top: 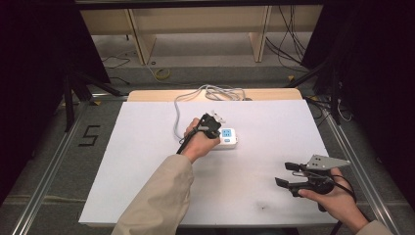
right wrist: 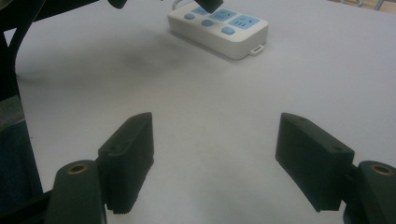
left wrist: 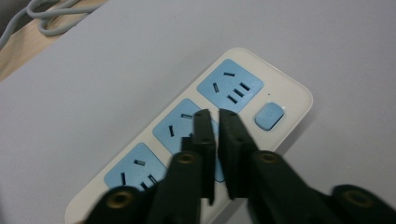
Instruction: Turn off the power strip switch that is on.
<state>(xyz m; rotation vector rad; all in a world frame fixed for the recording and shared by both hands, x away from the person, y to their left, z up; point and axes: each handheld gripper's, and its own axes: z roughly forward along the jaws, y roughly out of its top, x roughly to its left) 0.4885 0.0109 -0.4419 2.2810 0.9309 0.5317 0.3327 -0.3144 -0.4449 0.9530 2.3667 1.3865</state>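
A white power strip (left wrist: 187, 140) with three blue sockets and blue switch buttons (left wrist: 269, 115) lies near the middle of the white counter (top: 147, 161), its grey cord (top: 195, 95) coiling off toward the far edge. The left gripper (left wrist: 215, 114) hovers over the middle socket, its fingers (left wrist: 204, 135) pinched narrow with nothing between them, apparently lining up to press a switch; the next move likely calls for a small shift toward a button and a gentle push down. The right gripper (right wrist: 212, 154) waits well apart at the near corner, fingers (right wrist: 128, 154) spread wide and empty.
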